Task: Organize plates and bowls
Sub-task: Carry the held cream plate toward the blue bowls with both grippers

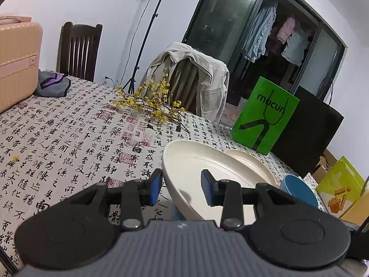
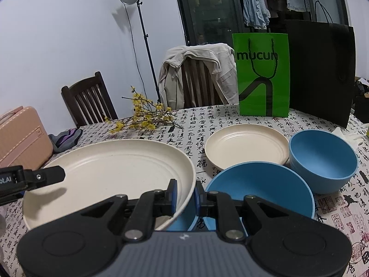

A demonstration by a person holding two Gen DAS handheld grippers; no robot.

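Item: large cream plate, held above the tablecloth beside blue bowls | Right gripper: clamped on near rim | Left gripper: straddles far rim, contact unclear | Handling: judged light, rigid, smooth; rim grip advised.

A: What sits on the table besides the dishes?

B: A tablecloth printed with black calligraphy covers it. Near the far edge lie branches with yellow flowers. A green paper bag stands upright by the far edge, with a black bag just beside it toward the right corner.

A: And the left side?

B: A pink suitcase at the left edge, a grey and purple cloth beside it. Behind the table, a beige jacket hangs over a chair, beside another dark wooden chair and a lamp stand.
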